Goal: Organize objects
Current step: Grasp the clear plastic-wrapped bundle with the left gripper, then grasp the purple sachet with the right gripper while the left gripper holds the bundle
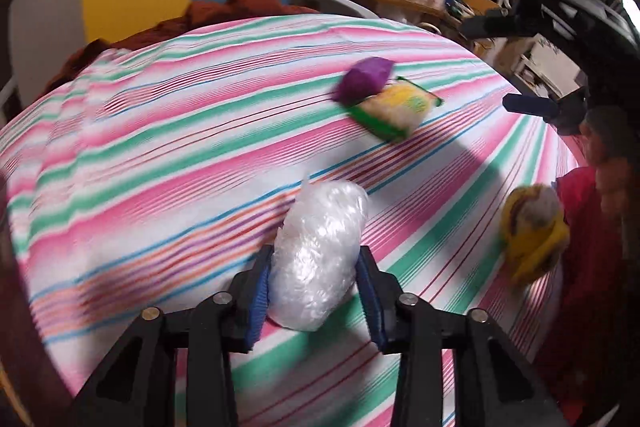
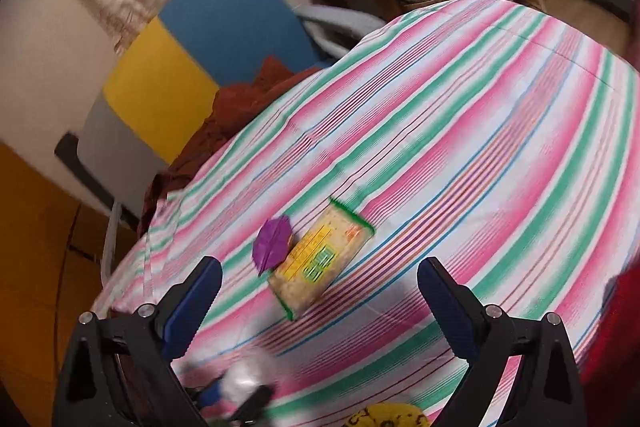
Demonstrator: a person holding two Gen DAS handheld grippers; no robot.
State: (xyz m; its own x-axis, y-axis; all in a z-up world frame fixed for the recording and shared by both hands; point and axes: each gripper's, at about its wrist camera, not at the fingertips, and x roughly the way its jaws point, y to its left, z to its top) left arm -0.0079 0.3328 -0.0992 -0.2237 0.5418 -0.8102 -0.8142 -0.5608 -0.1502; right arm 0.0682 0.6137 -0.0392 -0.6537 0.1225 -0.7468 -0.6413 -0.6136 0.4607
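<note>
Your left gripper (image 1: 316,283) points steeply down at the striped cloth (image 1: 160,155), and its 2 blue pads (image 1: 259,301) are clamped on a clear plastic bundle (image 1: 320,255). The pads press on the bundle's lower half, 1 on each side; its upper end sticks out past the fingertips toward the middle of the cloth. Whether the bundle touches the cloth under it you cannot tell from this view.

Your right gripper (image 2: 320,303) is also tilted down over the cloth, with its jaws wide apart and nothing between them. In the left wrist view it shows at the right edge, above the cloth, with a hand (image 1: 612,163) and a red sleeve (image 1: 588,239) below it.

Ahead of the right gripper lie 2 things, touching: a purple object (image 2: 272,239) and a green-edged yellow packet (image 2: 320,259), flat on the cloth. The purple object rests against the packet's far left edge. In the left wrist view the same pair sits well beyond the bundle, to its upper right.

A yellow toy (image 1: 532,231) lies near the cloth's right edge, just beside the red sleeve and well apart from the bundle. In the right wrist view only its top shows at the bottom edge, between the fingers.

Both views are blurred, so finer detail on the packet is unreadable.
</note>
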